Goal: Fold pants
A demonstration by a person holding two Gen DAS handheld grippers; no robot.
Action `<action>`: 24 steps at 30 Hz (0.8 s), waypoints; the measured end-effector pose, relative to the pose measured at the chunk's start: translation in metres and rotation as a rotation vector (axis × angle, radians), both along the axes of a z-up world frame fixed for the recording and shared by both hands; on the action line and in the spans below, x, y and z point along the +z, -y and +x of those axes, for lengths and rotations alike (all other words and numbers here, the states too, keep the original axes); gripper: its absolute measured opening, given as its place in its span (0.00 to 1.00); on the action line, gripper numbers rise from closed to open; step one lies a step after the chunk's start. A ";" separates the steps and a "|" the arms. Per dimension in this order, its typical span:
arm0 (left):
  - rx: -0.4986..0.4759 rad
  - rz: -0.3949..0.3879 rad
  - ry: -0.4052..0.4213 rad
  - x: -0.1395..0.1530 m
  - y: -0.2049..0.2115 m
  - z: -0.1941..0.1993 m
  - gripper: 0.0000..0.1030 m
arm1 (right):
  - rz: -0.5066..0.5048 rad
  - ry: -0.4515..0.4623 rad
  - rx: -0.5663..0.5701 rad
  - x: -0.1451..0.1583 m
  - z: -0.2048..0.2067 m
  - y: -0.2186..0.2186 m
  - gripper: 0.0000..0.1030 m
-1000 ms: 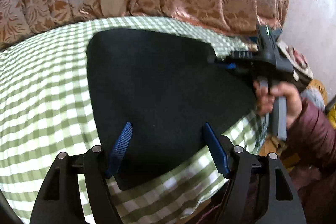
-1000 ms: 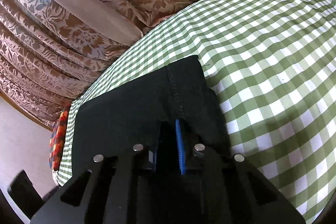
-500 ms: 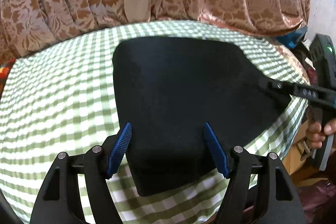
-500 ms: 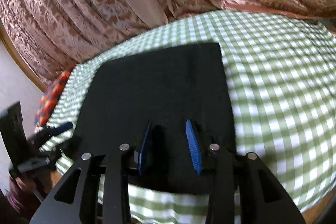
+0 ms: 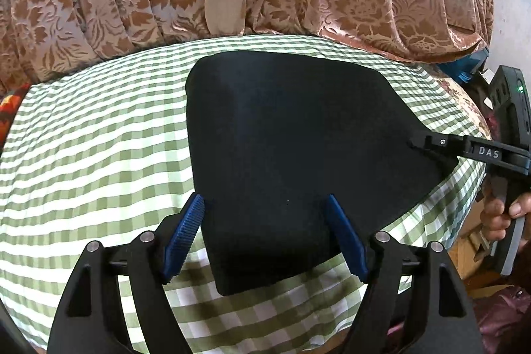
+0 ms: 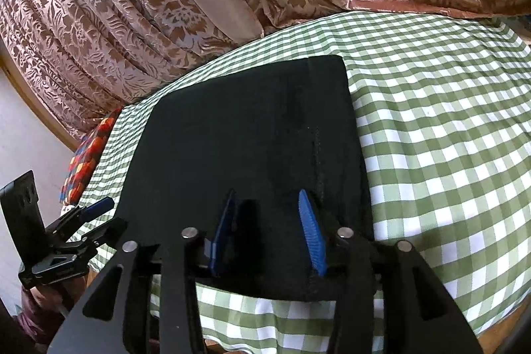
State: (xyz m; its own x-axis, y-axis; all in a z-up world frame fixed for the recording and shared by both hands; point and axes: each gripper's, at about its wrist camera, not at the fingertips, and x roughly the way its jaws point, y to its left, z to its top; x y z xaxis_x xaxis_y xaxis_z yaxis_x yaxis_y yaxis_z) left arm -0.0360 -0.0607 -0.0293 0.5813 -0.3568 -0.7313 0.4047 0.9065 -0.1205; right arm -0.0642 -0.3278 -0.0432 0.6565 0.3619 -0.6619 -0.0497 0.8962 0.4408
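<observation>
Both claws, left [image 5: 265, 234] and right [image 6: 268, 231], are spread over the near edge of the folded black fabric pants [image 5: 292, 148] lying flat on the green-checked counter [image 5: 99, 148]; a shallow pinch may lift only the top layer, undoing the fold.

Black gripper frames, ribbed blue fingers [image 5: 184, 233], silver screws (white "DAS" lettering)

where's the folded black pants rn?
The folded black fabric pants lie flat on the green-and-white checked tablecloth, centre of both wrist views, near the table's front edge. The open left tool and right tool hover at their near edge.
</observation>
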 end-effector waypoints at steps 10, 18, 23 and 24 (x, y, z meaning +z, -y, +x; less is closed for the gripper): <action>0.054 0.003 0.014 0.007 -0.010 0.007 0.76 | -0.042 -0.012 -0.102 0.008 0.001 0.025 0.58; 0.059 0.001 -0.007 -0.001 -0.011 0.011 0.81 | -0.067 -0.074 -0.118 -0.030 0.001 0.037 0.59; 0.061 -0.008 -0.005 0.002 -0.011 0.012 0.81 | -0.051 -0.079 -0.103 -0.025 0.004 0.042 0.64; 0.062 -0.012 -0.006 0.002 -0.011 0.012 0.81 | -0.046 -0.079 -0.097 -0.023 0.005 0.043 0.64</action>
